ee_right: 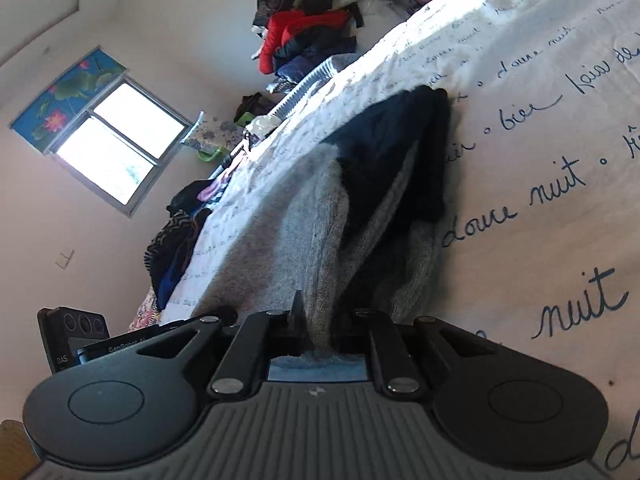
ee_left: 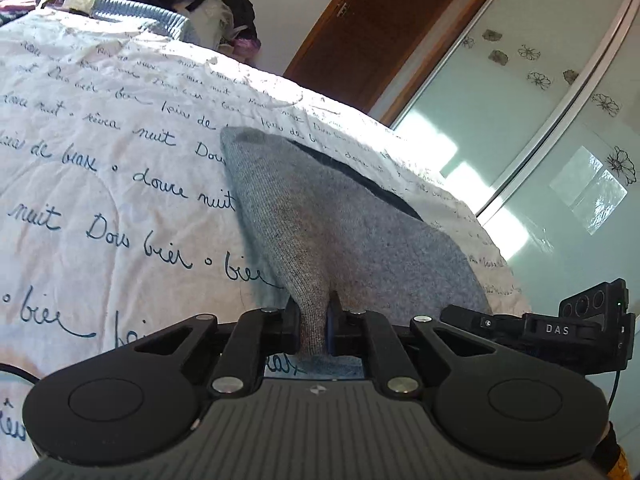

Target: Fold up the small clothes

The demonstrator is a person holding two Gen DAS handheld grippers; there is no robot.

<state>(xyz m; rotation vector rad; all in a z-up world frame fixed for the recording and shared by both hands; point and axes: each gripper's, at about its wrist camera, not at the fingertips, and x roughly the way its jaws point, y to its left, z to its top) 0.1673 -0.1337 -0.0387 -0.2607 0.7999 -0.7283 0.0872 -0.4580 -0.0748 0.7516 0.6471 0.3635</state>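
Note:
A small grey knit garment with a black band lies on a white bedspread printed with blue handwriting. My left gripper is shut on a bunched grey edge of it, and the cloth rises in a taut fold from the bed to the jaws. In the right wrist view the same grey garment shows its black part farther along. My right gripper is shut on another grey edge, pinched between the jaws. The other gripper's body shows at the right of the left wrist view.
A heap of clothes sits at the bed's far end, beside a ribbed grey-blue blanket. More dark garments hang off the bed's side. A brown door and a frosted sliding panel with flowers stand past the bed. A window is on the wall.

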